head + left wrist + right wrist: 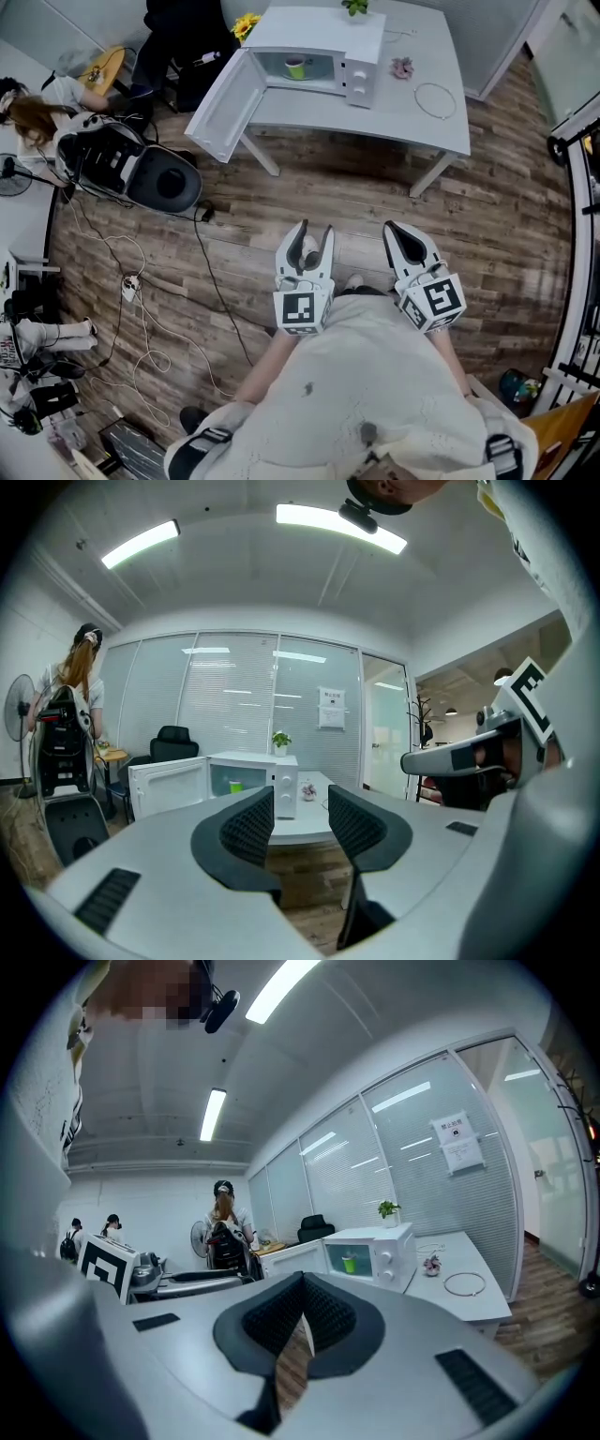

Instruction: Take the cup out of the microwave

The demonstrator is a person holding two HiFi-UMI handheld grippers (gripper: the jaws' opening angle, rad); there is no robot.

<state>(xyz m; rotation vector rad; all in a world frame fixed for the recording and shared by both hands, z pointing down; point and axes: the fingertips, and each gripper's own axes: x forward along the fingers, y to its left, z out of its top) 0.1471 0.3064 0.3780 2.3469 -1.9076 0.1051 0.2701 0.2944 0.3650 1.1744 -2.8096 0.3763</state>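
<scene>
A white microwave (319,42) stands on a white table (412,117) at the far side of the room, its door (225,103) swung wide to the left. A green cup (296,67) sits inside the cavity. Both grippers hover over the wooden floor close to my body, well short of the table. My left gripper (313,234) is open with nothing between its jaws. My right gripper (398,230) is shut and empty. The left gripper view shows the microwave (272,778) and cup (235,786) beyond the left gripper (300,810). In the right gripper view the cup (349,1263) lies past the right gripper (303,1296).
On the table lie a wire ring (435,99) and a small pink flower (402,67). A black machine (141,173) with cables (141,281) trailing over the floor sits left of the table. A person (37,108) stands at the far left. A metal rack (577,281) lines the right side.
</scene>
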